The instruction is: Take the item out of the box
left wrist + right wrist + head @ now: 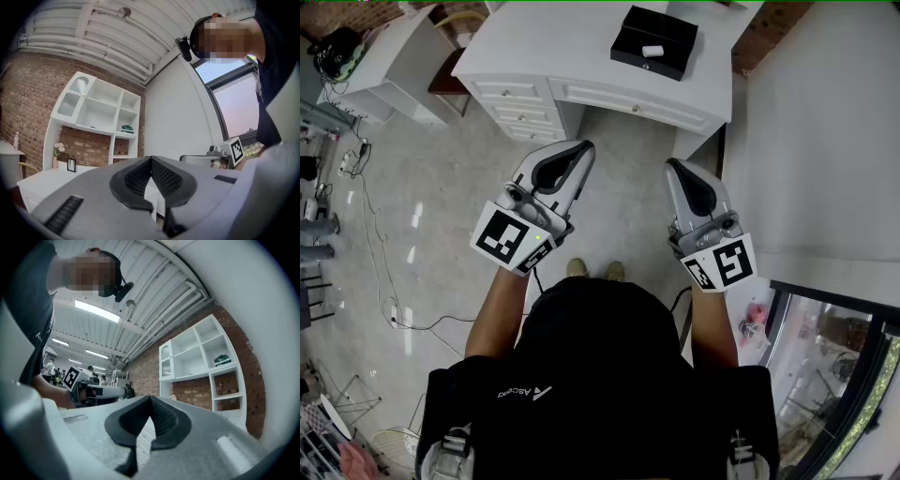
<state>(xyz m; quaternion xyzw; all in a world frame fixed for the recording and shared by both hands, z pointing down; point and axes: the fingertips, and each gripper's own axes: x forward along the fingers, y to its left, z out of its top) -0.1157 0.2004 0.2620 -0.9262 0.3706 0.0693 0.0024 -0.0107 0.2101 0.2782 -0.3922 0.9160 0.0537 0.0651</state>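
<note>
The left gripper (151,159) has its jaws drawn together, tips touching, with only a small hollow between the black ribbed pads (168,179) and nothing in it. The right gripper (150,399) is closed the same way, tip to tip and empty. Both have smooth grey shells and are held side by side, a little apart, over the glossy grey floor (441,187).

Ahead of them stands a white desk (581,56) with a stack of panelled drawers (520,105) at its left end. Its front edge lies between the grippers and the black box (654,42), which sits open on the desktop, well apart from both. A small white item (652,52), roughly cylindrical, lies inside the box.

A white open-shelf unit (96,110) stands against a red brick wall (28,93). Cables (375,244) trail across the floor on the left.
</note>
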